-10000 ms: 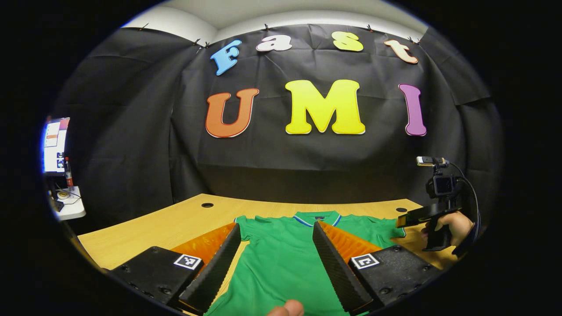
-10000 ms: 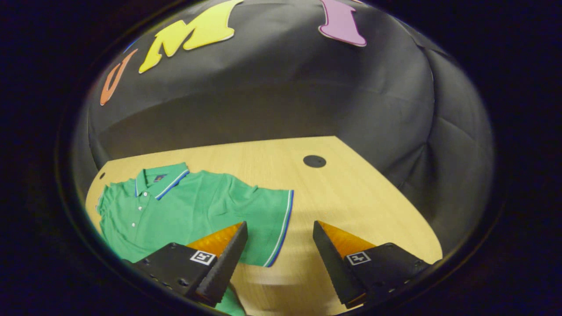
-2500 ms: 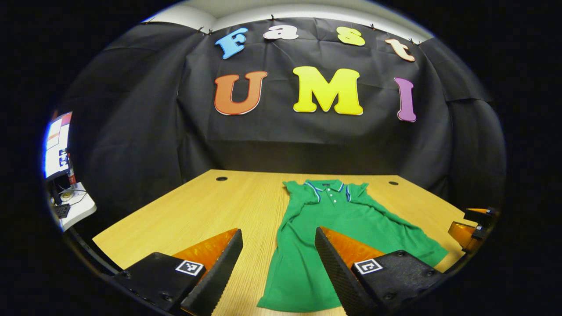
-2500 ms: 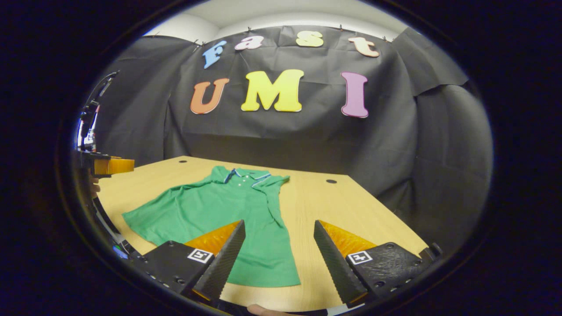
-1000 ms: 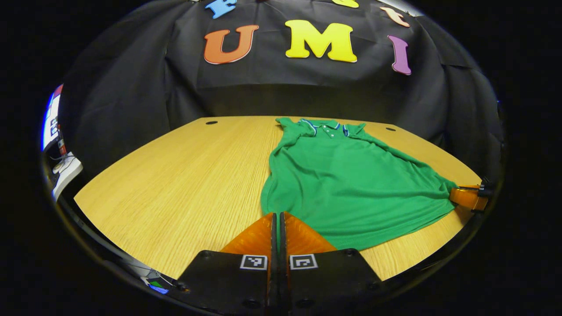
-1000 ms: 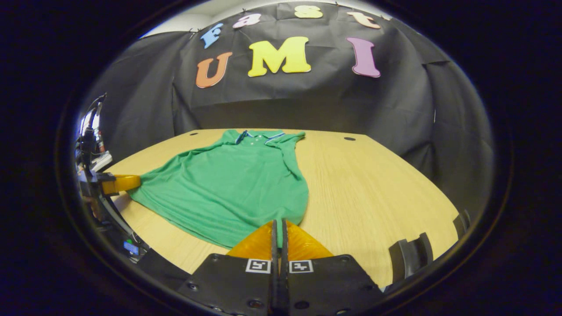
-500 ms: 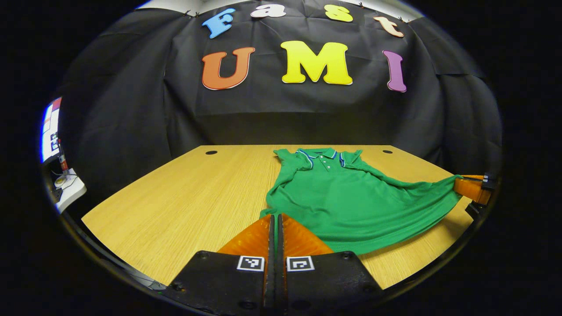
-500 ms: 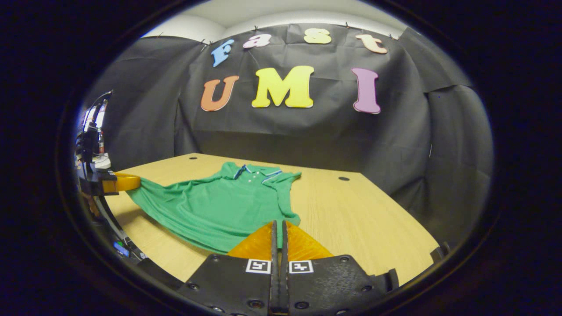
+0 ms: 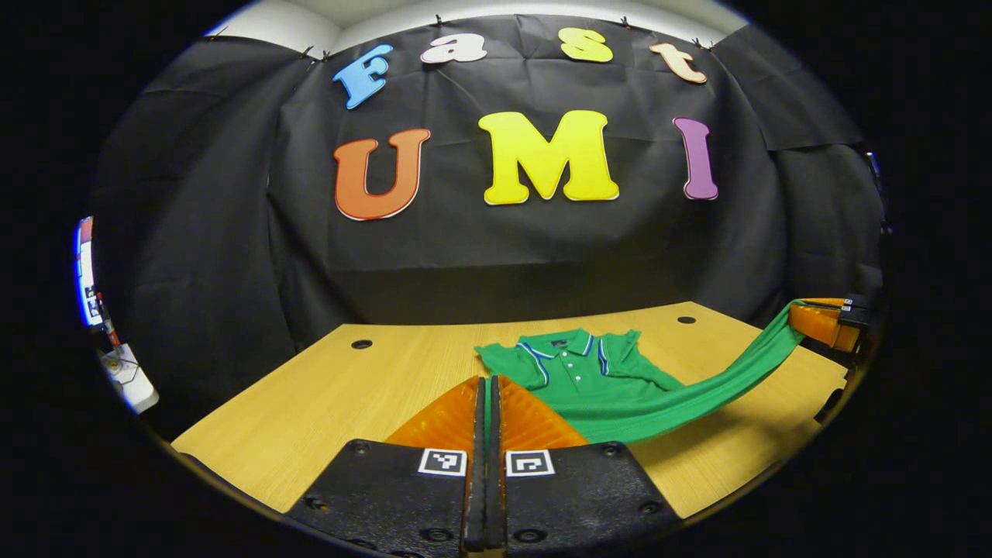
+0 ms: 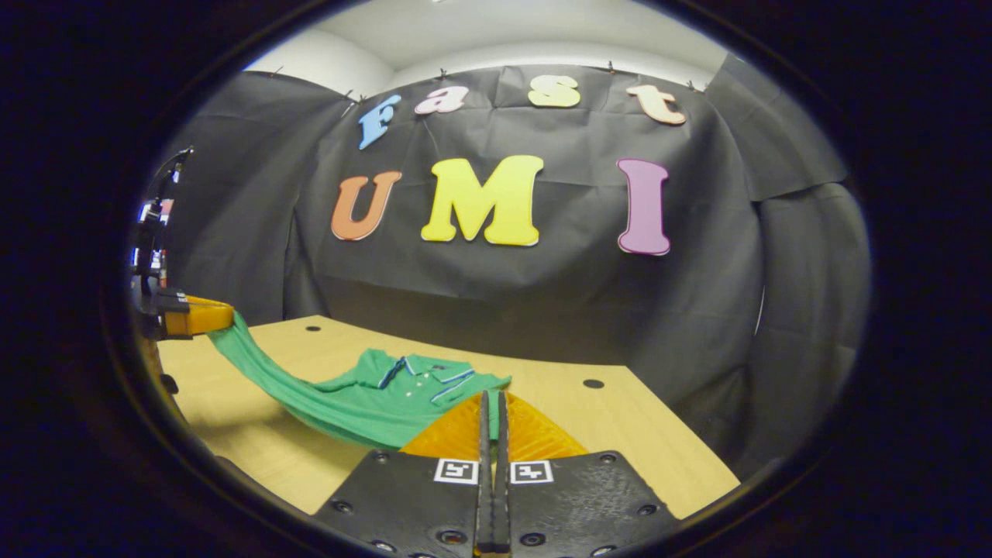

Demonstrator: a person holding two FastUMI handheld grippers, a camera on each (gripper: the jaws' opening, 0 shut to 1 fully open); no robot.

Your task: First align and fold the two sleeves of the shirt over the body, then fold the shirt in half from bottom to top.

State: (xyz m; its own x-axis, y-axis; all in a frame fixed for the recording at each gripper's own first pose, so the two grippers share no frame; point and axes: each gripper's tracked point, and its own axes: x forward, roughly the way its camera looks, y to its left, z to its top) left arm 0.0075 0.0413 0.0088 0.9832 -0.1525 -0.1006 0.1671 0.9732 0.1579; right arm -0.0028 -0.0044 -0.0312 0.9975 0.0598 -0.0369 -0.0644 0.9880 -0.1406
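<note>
While you're looking through the left gripper view, your left gripper (image 9: pixel 488 385) has its fingers pinched right together on one bottom corner of the green shirt (image 9: pixel 612 391), a thin strip of fabric showing between them. The hem is lifted off the wooden table (image 9: pixel 325 403) and stretches across to your right gripper (image 9: pixel 821 322) at the right edge, which has the other corner; its fingers look closed on the cloth. The collar (image 9: pixel 564 342) end lies flat on the table near the back, buttons facing up.

In the right gripper view it's the mirror of that: your right gripper (image 10: pixel 493 399) is clamped tight on its hem corner, and the shirt (image 10: pixel 364 407) sags in a band over to the left gripper (image 10: pixel 203 316) at the left edge. The collar (image 10: pixel 418 366) sits on the table (image 10: pixel 620 434) just past your fingertips.
</note>
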